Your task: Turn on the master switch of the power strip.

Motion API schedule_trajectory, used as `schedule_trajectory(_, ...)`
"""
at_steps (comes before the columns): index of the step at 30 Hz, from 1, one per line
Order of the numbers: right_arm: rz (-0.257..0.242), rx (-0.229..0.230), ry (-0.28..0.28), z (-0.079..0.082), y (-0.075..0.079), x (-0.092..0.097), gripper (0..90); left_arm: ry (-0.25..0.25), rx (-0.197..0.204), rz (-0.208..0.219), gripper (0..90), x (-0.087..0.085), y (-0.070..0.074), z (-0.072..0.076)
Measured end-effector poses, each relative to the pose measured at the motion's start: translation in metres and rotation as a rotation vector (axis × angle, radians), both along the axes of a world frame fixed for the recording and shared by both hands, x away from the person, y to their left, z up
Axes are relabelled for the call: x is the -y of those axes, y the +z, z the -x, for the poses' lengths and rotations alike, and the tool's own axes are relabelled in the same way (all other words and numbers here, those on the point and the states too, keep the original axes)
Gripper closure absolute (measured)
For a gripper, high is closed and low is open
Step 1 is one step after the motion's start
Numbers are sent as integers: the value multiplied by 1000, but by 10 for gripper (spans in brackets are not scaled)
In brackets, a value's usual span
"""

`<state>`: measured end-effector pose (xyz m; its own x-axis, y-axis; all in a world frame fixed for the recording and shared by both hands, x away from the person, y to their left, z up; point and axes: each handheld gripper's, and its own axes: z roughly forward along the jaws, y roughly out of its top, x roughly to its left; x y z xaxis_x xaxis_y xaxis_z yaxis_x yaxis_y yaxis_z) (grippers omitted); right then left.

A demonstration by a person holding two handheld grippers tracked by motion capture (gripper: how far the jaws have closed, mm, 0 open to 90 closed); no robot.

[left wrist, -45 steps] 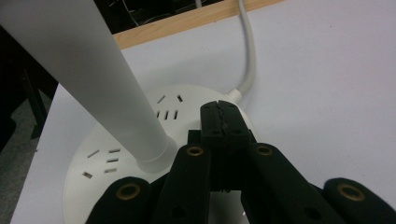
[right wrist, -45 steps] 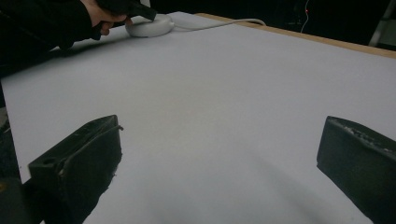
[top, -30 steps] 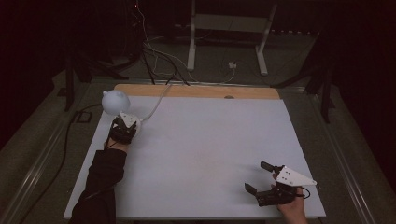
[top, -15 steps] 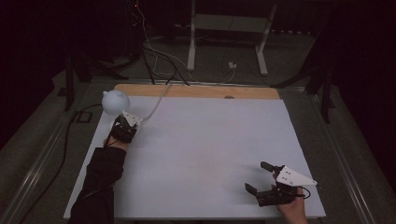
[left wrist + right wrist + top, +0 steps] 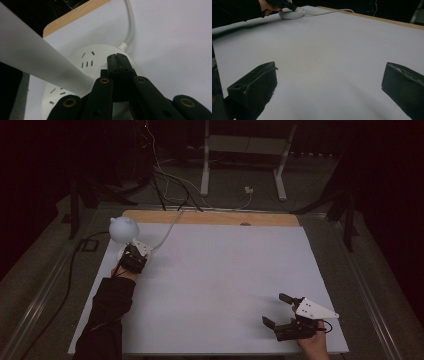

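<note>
A round white power socket [image 5: 95, 56] lies at the far left of the white table [image 5: 220, 270], and its white cable [image 5: 130, 25] runs off toward the back edge. A white stem [image 5: 37, 65] rises from it to a pale globe [image 5: 123, 227]. My left gripper [image 5: 118, 58] is shut with nothing between its pads, and its tips rest on the socket's top near the cable outlet. The high view shows that left gripper [image 5: 134, 256] just below the globe. My right gripper [image 5: 276, 309] stands open over bare table at the front right. Its fingers [image 5: 254, 85] are wide apart and hold nothing.
A wooden strip [image 5: 210, 217] runs along the table's back edge. Behind it stands a metal stand [image 5: 245, 150] on a floor with loose cables [image 5: 165, 180]. From the right gripper view the socket [image 5: 291, 13] and the other hand [image 5: 269, 6] lie far across the sheet.
</note>
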<state>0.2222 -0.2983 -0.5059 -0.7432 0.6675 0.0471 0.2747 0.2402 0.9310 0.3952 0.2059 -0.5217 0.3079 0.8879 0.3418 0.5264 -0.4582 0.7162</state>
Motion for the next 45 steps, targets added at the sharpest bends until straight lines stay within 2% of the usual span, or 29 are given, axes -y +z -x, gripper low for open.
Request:
schedule_trajectory(1,0,0,1,0,0,0,0,4,-7,14,900,-1,1,-1)
schedule_trajectory(4,-1,1,0,0,0,0,0,15,-12,9,900,1,1,-1)
schedule_trajectory(5,-1,1,-1,0,0,0,0,3,-10,-32,900,3,1,-1)
schedule_trajectory(6,-2,1,-1,0,0,1,0,15,-14,0,900,2,1,-2)
schedule_trajectory(8,0,2,-2,0,0,1,0,-3,-19,-17,900,2,1,-1)
schedule_trajectory(9,-1,3,-3,0,1,1,0,4,-28,18,900,0,2,-2)
schedule_trajectory(11,-2,6,-1,1,1,1,0,-8,-35,-8,900,1,3,-2)
schedule_trajectory(13,-3,3,-2,1,1,1,0,-3,-39,6,900,0,3,-2)
schedule_trajectory(15,-5,4,-1,1,1,1,0,-2,-16,-16,900,2,2,-1)
schedule_trajectory(19,-6,10,0,2,3,0,0,4,9,47,900,-2,5,1)
schedule_trajectory(24,-4,12,-3,2,3,0,0,-8,33,51,900,1,16,4)
schedule_trajectory(25,-6,12,-3,2,3,0,0,-14,29,75,900,1,18,4)
schedule_trajectory(27,-6,14,-4,3,4,0,0,-11,27,73,900,2,21,6)
schedule_trajectory(29,-8,13,-3,2,4,1,0,-10,24,90,900,1,21,8)
schedule_trajectory(35,-12,15,3,2,4,0,0,-7,-17,133,900,0,21,14)
schedule_trajectory(40,-12,13,-1,2,3,1,0,6,-37,204,900,-4,27,15)
schedule_trajectory(45,-13,13,-2,2,4,1,0,2,-32,219,900,-4,34,18)
